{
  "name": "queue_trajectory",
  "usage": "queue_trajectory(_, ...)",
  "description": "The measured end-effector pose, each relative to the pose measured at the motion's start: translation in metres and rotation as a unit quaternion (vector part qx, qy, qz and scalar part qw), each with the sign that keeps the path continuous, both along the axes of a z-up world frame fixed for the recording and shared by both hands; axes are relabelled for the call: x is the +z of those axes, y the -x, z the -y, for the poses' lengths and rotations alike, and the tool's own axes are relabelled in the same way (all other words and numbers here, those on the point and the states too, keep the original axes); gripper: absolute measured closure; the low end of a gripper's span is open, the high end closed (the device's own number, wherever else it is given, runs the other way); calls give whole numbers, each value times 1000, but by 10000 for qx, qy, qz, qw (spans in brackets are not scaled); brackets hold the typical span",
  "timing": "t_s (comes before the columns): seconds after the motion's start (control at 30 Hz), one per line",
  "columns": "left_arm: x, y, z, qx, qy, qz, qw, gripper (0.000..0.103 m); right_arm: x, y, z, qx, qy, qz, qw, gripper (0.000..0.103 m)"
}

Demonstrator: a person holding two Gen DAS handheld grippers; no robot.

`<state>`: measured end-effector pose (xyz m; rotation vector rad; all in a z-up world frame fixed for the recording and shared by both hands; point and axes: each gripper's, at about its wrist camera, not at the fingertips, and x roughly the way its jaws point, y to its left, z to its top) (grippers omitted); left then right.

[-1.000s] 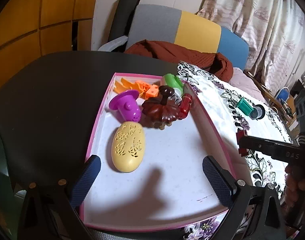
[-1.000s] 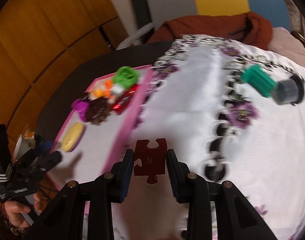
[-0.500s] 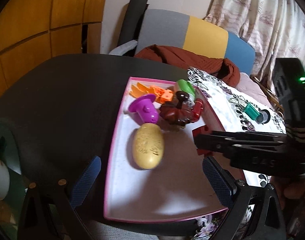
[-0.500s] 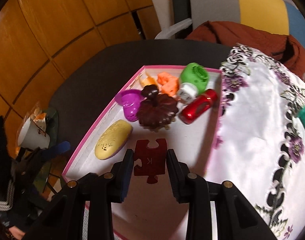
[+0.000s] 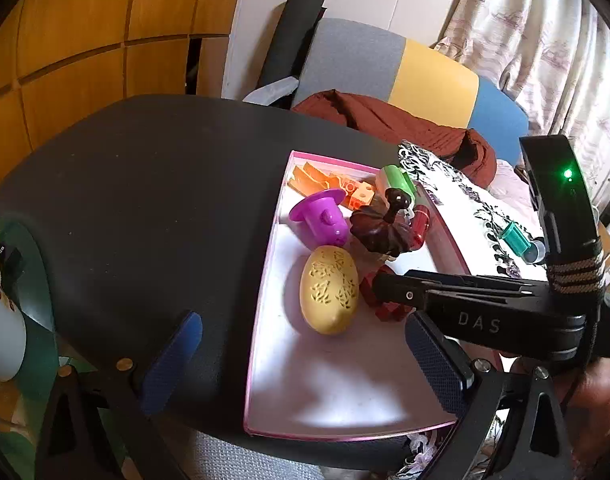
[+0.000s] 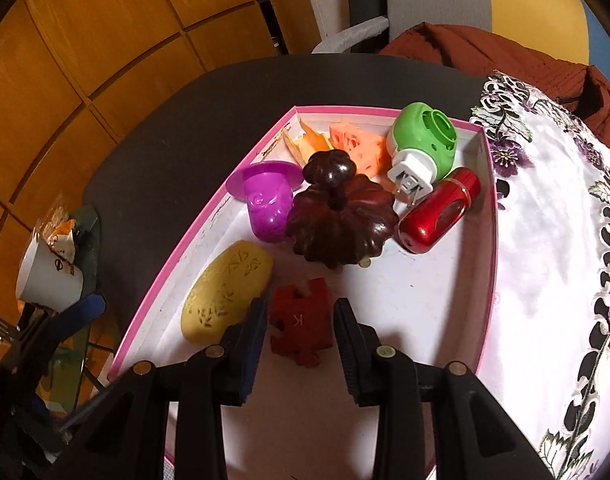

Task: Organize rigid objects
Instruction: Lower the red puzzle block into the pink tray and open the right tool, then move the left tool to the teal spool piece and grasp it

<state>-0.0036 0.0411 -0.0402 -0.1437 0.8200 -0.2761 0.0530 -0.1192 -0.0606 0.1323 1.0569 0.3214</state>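
Note:
A pink-rimmed white tray (image 6: 489,216) on the black table holds a yellow oval case (image 6: 225,290), a purple cup (image 6: 267,200), a dark brown pumpkin-shaped piece (image 6: 341,224), a red cylinder (image 6: 439,210), a green plug-in device (image 6: 423,142) and orange pieces (image 6: 357,146). A red puzzle piece (image 6: 301,322) lies tilted on the tray floor beside the yellow case. My right gripper (image 6: 301,320) straddles it with its jaws opening; slim gaps show at both pads. My left gripper (image 5: 305,360) stands wide open over the tray's near left edge, nothing between its fingers.
A floral white cloth (image 6: 557,240) covers the table right of the tray, with a green cylinder (image 5: 515,238) lying on it. A white cup (image 6: 45,280) stands on a glass side table at the left. A chair with brown fabric (image 5: 393,128) is behind.
My right gripper carried the puzzle piece from over the cloth into the tray and lowered it. Its jaws have eased off the piece, which now rests tilted on the tray floor.

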Motion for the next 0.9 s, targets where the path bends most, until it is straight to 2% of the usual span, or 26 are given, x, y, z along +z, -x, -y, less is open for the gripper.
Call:
queue_trajectory(0.43,-1,5,10,-258,47,-9,9997,1,20,27,14,-104,-124,250,9996,65)
queue_trajectory(0.9,4,16,28,-599,69,28,9982,1,35,45,67,-666,357,375,9964,65)
